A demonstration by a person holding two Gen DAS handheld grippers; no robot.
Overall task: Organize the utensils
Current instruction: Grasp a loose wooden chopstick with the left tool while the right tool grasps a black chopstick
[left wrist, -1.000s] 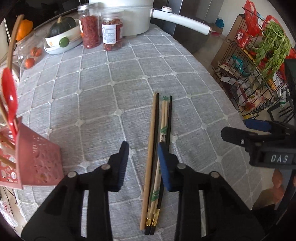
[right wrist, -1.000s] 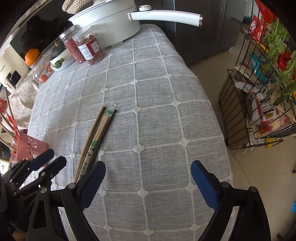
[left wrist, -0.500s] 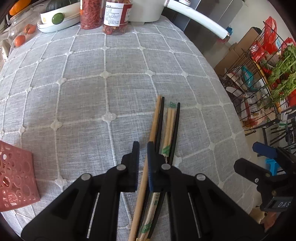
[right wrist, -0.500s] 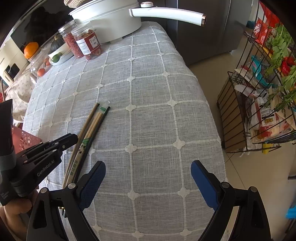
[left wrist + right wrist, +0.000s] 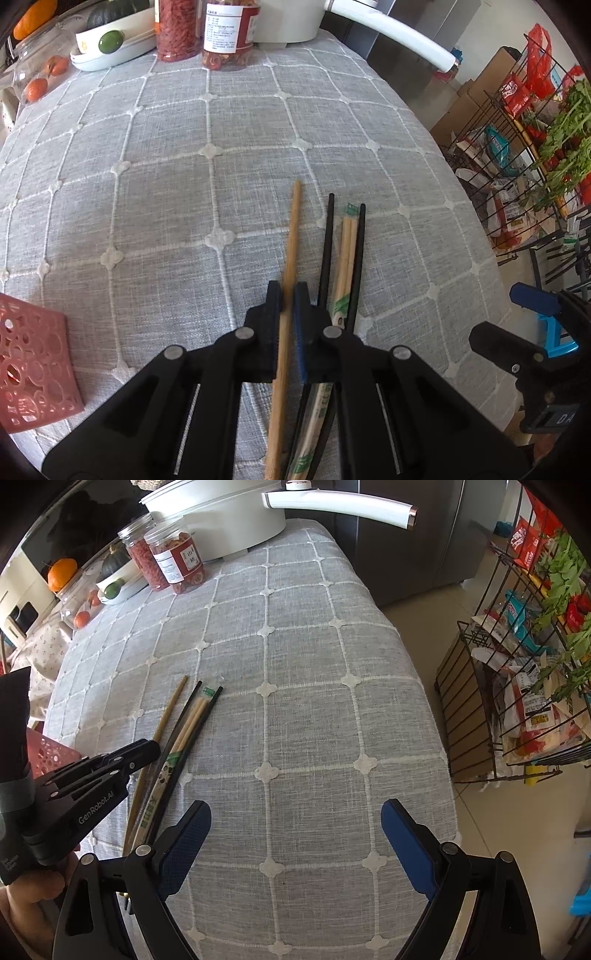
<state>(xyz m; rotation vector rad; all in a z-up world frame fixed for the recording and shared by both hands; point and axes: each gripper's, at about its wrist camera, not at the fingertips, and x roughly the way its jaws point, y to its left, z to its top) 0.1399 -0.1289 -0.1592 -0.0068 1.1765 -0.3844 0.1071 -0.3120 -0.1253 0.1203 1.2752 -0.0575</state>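
Note:
My left gripper (image 5: 287, 295) is shut on a long brown wooden chopstick (image 5: 291, 236), whose far end has swung away from the rest. Beside it on the grey checked tablecloth (image 5: 166, 206) lie two black chopsticks (image 5: 327, 243) and a pale wrapped pair with green print (image 5: 347, 240). In the right wrist view the same brown chopstick (image 5: 170, 709) and the bundle (image 5: 192, 720) lie at the left, with my left gripper (image 5: 153, 746) over them. My right gripper (image 5: 295, 827) stands wide open above bare cloth, nothing between its fingers.
A pink perforated utensil basket (image 5: 33, 369) sits at the left edge. At the back stand two red-filled jars (image 5: 229, 33), a white pot with a long handle (image 5: 332, 502) and a bowl of produce (image 5: 110, 40). A wire rack (image 5: 517, 664) stands off the table's right side.
My left gripper dropped toward the chopsticks and shut on the brown one. That chopstick has since angled away from the others. The right gripper has kept still.

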